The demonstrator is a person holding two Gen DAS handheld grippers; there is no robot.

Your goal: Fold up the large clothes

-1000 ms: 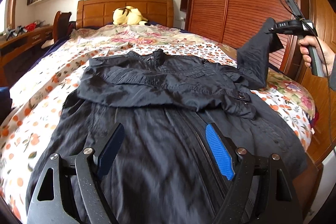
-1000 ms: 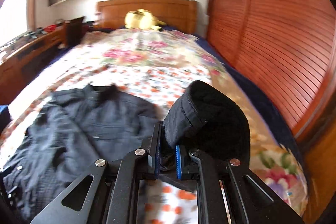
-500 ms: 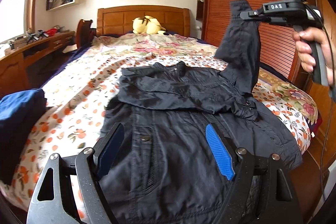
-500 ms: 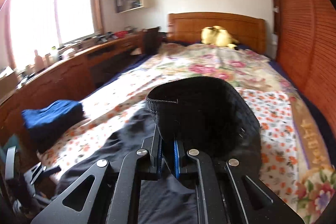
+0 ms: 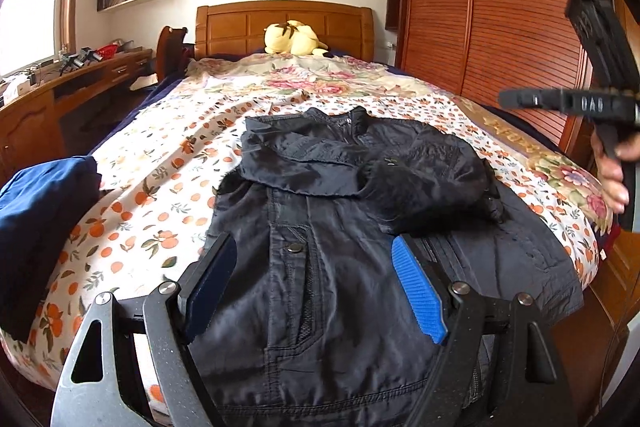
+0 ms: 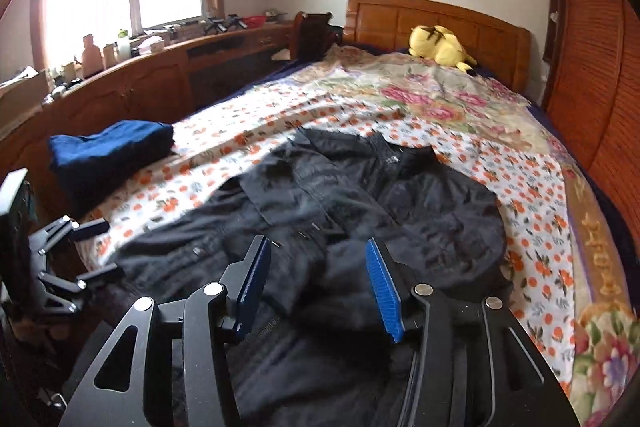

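A large black jacket (image 5: 340, 227) lies on the bed, collar toward the headboard, with both sleeves folded across its chest. It also shows in the right wrist view (image 6: 360, 219). My left gripper (image 5: 316, 283) is open and empty, hovering over the jacket's lower front near the foot of the bed. My right gripper (image 6: 316, 279) is open and empty above the folded right sleeve (image 6: 436, 239). In the left wrist view the right gripper's body (image 5: 580, 103) is up at the right, held by a hand.
The bed has a floral cover (image 5: 180, 163) and a wooden headboard (image 5: 284, 23) with a yellow plush toy (image 5: 294, 39). A folded blue garment (image 6: 108, 151) lies at the bed's left edge. A wooden desk (image 6: 160, 79) runs along the left; a wardrobe (image 5: 500, 7) stands on the right.
My right gripper carried the right sleeve up and over the jacket, then opened and let it go. The sleeve now lies folded on the chest. The left gripper stayed open.
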